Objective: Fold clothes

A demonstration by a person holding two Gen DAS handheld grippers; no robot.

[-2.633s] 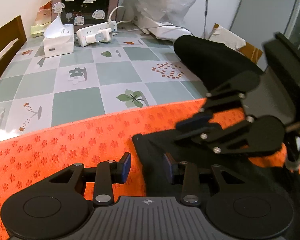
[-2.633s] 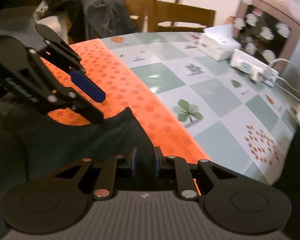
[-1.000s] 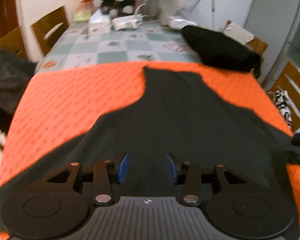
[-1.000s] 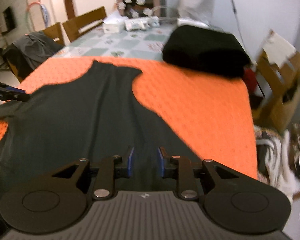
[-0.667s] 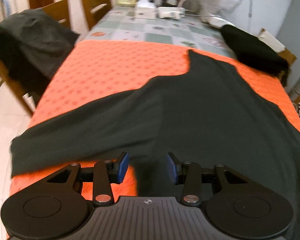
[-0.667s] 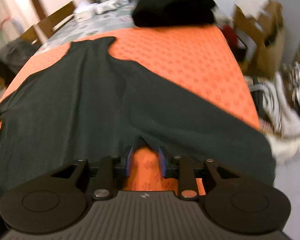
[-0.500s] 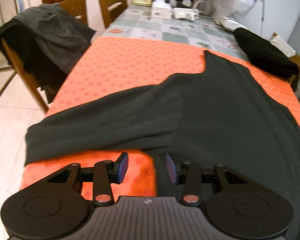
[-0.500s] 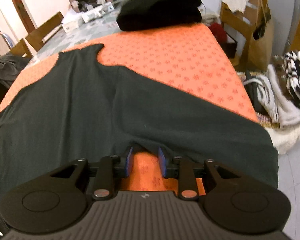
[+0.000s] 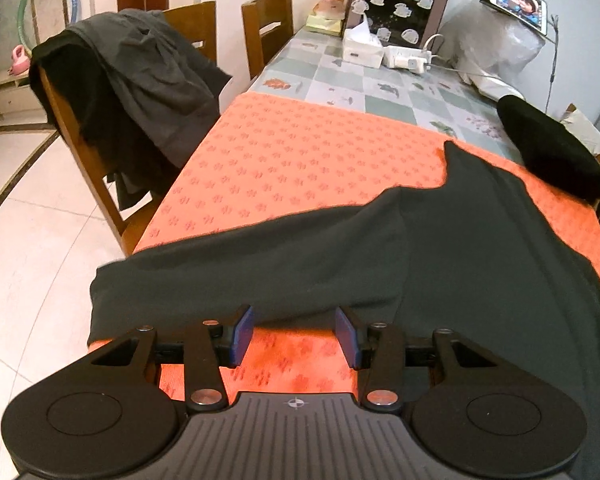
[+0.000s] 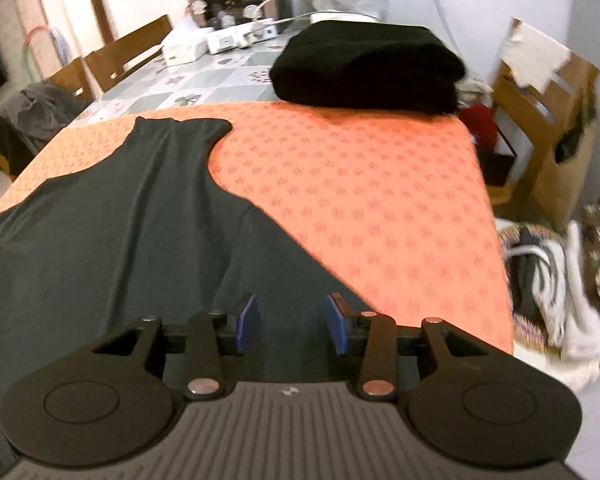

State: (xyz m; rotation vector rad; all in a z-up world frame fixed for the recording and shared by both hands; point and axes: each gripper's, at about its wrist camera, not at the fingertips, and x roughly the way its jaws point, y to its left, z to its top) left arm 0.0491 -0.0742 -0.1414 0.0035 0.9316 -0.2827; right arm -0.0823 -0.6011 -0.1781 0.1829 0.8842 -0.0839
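A dark garment lies spread flat across the orange cloth at the near end of the dining table, one sleeve reaching the left edge and drooping a little over it, the other running to the near right corner, the narrow top pointing toward the far tiled half. We hold both tools above the near edge: the left gripper has its blue pads apart over bare orange cloth just short of the left sleeve's hem, and the right gripper is likewise spread wide over the fabric near the right sleeve, gripping nothing. We judge the fabric thin, light and limp; it drapes and wrinkles softly, so it should slide easily on the cloth and sag wherever it is not supported. Best purchase looks to be at hems and sleeve ends, where a doubled edge gives the pads something to pinch. A folded black pile sits at the far right edge of the orange cloth.
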